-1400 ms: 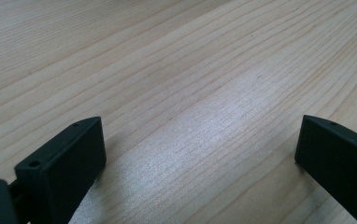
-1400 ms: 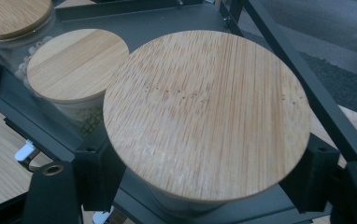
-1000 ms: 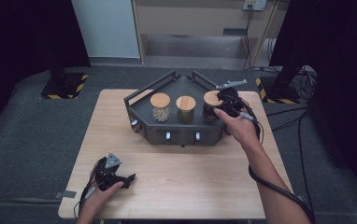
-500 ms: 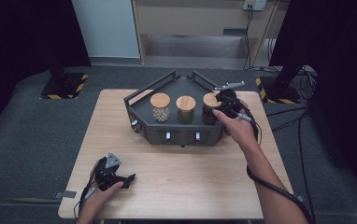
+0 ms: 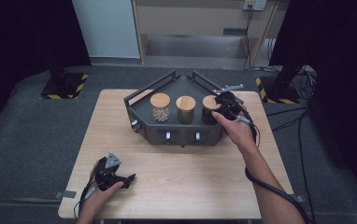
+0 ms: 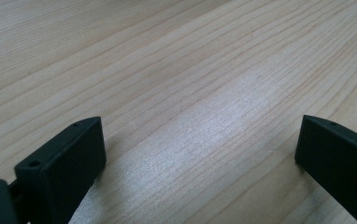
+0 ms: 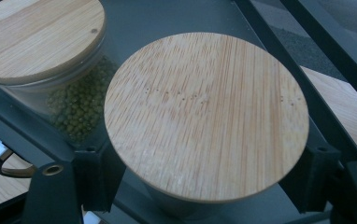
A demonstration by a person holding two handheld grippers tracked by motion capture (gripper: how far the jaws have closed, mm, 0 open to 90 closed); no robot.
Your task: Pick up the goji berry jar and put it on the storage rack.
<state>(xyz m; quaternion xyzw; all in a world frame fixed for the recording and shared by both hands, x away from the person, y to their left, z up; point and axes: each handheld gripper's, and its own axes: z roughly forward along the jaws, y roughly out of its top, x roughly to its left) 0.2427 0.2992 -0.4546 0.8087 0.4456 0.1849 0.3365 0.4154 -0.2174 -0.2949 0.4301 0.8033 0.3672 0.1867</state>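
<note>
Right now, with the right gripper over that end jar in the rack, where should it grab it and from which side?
Grip the right-hand jar around its glass body just under the wooden lid, from above and the front; the right gripper straddles the lid, the rack walls its sides.

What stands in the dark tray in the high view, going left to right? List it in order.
Jar of pale round beans with a round wooden lid → jar of green beans with a round wooden lid → dark jar with a round wooden lid → black right gripper, right at that last jar, all in the dark grey angular tray.
</note>
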